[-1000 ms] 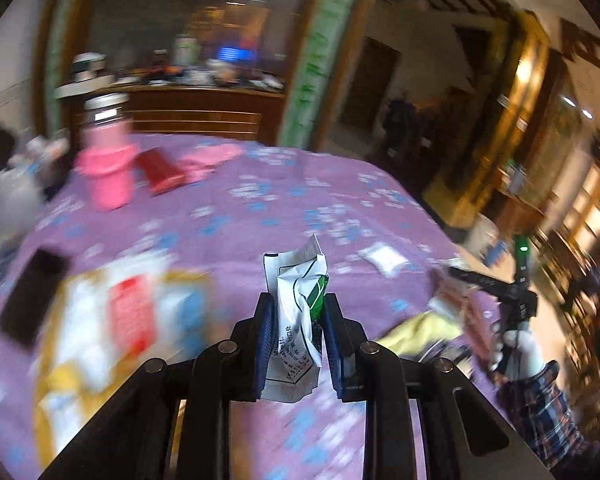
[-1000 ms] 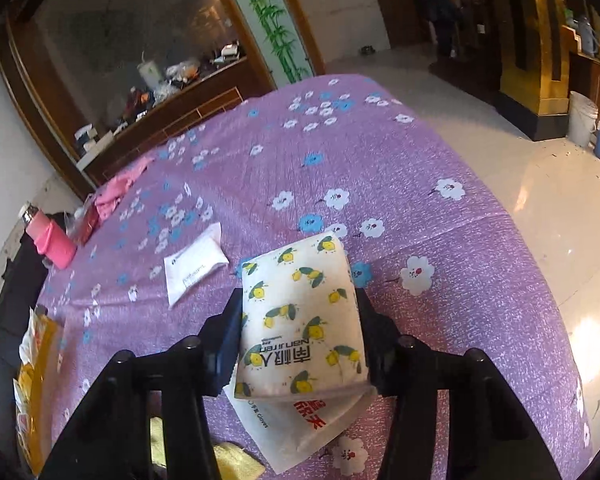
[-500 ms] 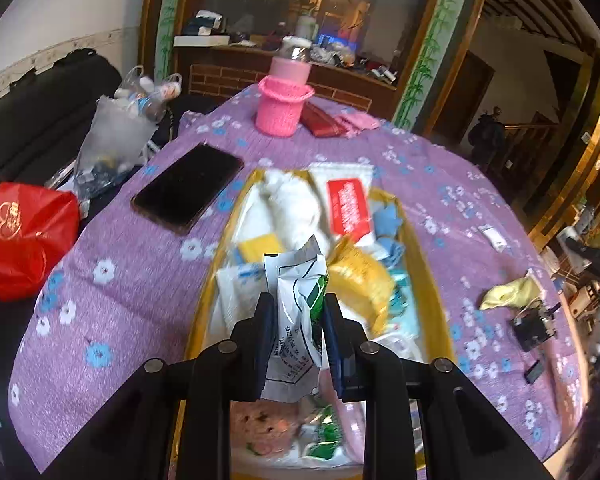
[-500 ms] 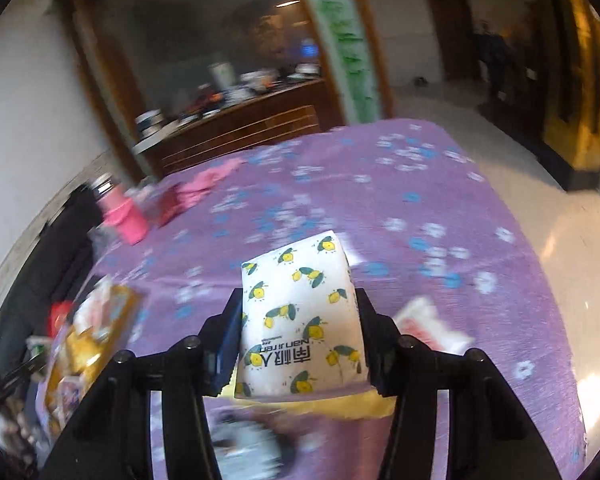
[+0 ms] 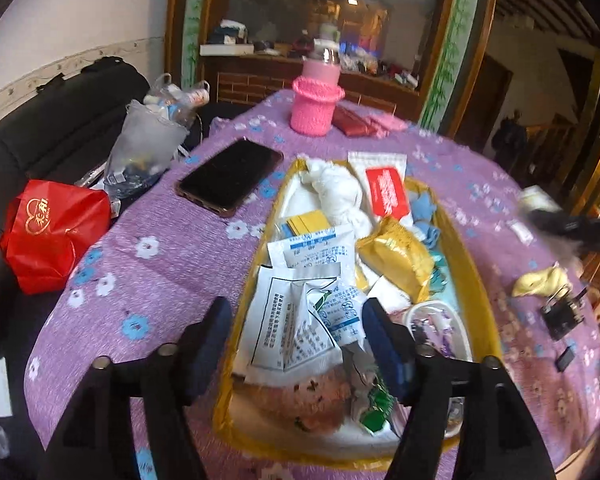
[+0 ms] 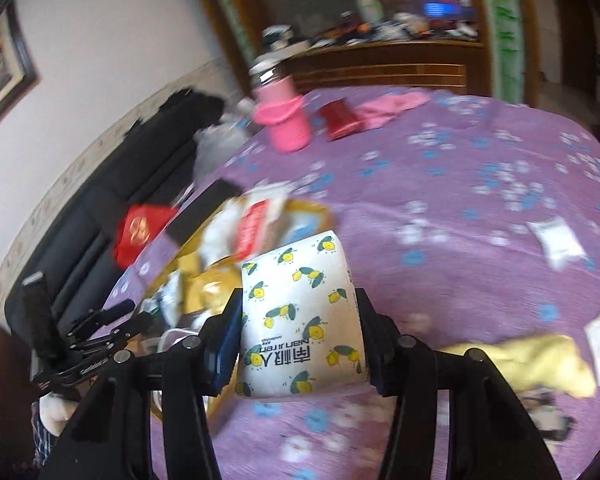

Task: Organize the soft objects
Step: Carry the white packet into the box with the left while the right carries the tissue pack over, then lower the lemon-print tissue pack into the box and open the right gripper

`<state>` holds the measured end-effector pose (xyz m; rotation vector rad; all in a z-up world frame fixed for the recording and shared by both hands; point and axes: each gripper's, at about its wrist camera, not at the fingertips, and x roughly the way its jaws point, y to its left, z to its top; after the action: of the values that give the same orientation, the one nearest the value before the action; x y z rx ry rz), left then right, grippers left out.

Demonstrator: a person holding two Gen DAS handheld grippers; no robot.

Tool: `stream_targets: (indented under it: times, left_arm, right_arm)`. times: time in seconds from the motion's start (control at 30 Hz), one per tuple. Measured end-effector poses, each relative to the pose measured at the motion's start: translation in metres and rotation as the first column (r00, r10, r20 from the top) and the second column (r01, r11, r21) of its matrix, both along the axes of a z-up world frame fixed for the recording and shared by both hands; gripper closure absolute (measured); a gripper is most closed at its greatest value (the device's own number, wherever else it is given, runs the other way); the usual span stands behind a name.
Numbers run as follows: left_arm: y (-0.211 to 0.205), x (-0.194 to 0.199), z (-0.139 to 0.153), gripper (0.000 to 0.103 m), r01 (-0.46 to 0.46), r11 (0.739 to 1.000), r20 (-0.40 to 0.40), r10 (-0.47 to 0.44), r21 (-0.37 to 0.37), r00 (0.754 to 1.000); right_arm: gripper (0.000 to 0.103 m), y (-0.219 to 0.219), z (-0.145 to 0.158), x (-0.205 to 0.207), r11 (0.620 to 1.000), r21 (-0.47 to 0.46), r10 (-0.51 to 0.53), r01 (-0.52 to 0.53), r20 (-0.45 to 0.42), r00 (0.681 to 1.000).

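In the left wrist view my left gripper (image 5: pixel 298 322) is open over the near end of a yellow tray (image 5: pixel 488 312) full of soft packets. The white printed packet (image 5: pixel 290 328) lies loose in the tray between the open fingers. In the right wrist view my right gripper (image 6: pixel 298 334) is shut on a white tissue pack with yellow lemons (image 6: pixel 300 312), held above the purple flowered tablecloth (image 6: pixel 460 208). The tray (image 6: pixel 316 210) lies left of it, and the left gripper (image 6: pixel 100 322) shows at the far left.
A black phone (image 5: pixel 230 176), a pink knitted cup holder with a bottle (image 5: pixel 316 106), a red wallet (image 5: pixel 352 124) and a red bag (image 5: pixel 50 232) lie around the tray. A yellow cloth (image 6: pixel 524 360) and white sachets (image 6: pixel 556 240) lie to the right. A black binder clip (image 5: pixel 560 316) sits nearby.
My left gripper has opened and let the white packet drop into the tray. My right gripper has swung left toward the tray with the tissue pack.
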<state>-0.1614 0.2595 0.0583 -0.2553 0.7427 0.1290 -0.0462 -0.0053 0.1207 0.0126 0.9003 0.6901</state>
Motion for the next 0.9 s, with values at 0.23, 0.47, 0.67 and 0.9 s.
stream_targets:
  times: [0.23,0.47,0.67,0.9]
  left_arm:
    - [0.002,-0.023,0.013,0.027,0.021,0.999,0.064,-0.018,-0.047,0.998]
    - [0.004,-0.027,0.011,0.026,0.031,0.997,0.075,-0.026,-0.077,0.997]
    - [0.001,-0.025,0.01,0.026,0.033,0.996,0.069,-0.028,-0.08,0.997]
    - [-0.006,-0.024,0.012,0.022,0.03,0.997,0.073,-0.024,-0.077,0.997]
  right_arm:
    - [0.052,0.08,-0.02,0.003,0.994,-0.052,0.09,-0.093,-0.045,0.995]
    - [0.052,0.112,-0.047,0.037,0.99,-0.143,0.016,-0.023,-0.054,0.998]
    - [0.049,0.124,-0.071,0.062,0.985,-0.175,-0.024,0.005,-0.105,0.994]
    - [0.026,0.107,-0.047,0.04,0.996,-0.093,-0.014,0.012,-0.024,1.0]
